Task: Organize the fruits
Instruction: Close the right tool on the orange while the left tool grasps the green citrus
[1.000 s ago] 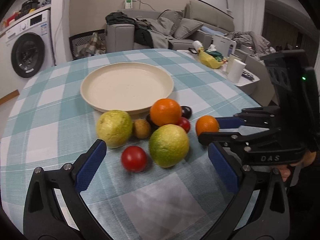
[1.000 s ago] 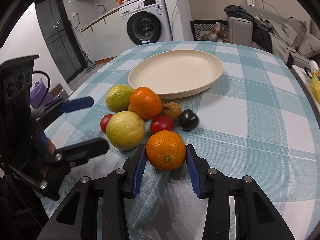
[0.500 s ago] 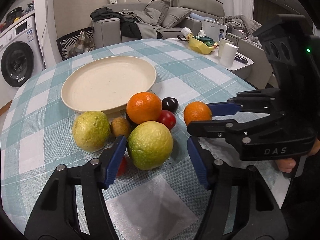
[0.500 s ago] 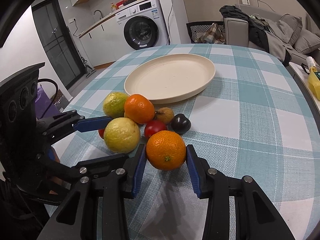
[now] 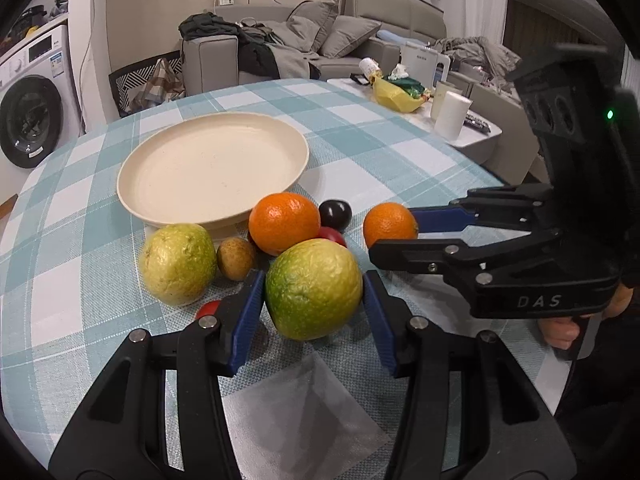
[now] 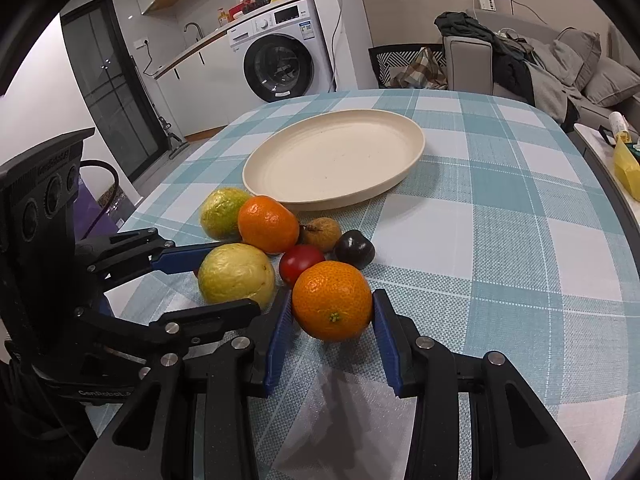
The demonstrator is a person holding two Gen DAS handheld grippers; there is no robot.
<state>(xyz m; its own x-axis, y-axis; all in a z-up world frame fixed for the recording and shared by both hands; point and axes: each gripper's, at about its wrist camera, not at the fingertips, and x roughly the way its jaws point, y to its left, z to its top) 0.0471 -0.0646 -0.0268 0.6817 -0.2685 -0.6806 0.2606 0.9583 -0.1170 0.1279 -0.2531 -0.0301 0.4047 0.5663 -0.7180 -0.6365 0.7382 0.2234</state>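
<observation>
Woven cloth in a teal-and-white check covers the round worktop [image 5: 400,148], its weave coarse and ribbed up close. Behind it stand a white front-loading washing machine [image 6: 280,64] with a small blue label too small to read, and a grey sofa [image 5: 360,44] heaped with cushions and dark clothes.

A wide, shallow, matte cream plate [image 5: 212,164] with a raised rim sits bare near the middle of the cloth. Just in front of it the fruits cluster: a bumpy yellow-green citrus [image 5: 178,264], a small brown rough-skinned fruit [image 5: 235,258], a glossy pitted orange [image 5: 285,222], a shiny dark plum [image 5: 335,213], a smooth red tomato [image 6: 301,264] and a second red tomato [image 5: 207,309] half hidden by a finger.

The left claw [image 5: 314,300] is closing around a large dimpled green-yellow citrus [image 5: 314,288] on the cloth; its ridged blue pads [image 5: 248,312] lie at the peel on both sides. The right claw [image 6: 332,322] grips a smaller orange [image 6: 332,300], blue pads pressed to its flanks, the fruit just right of the cluster.

Both tools are black plastic with silver rivets. Raised letters "DAS" show on the right one's body, "GenRobot" partly on the left one's.
</observation>
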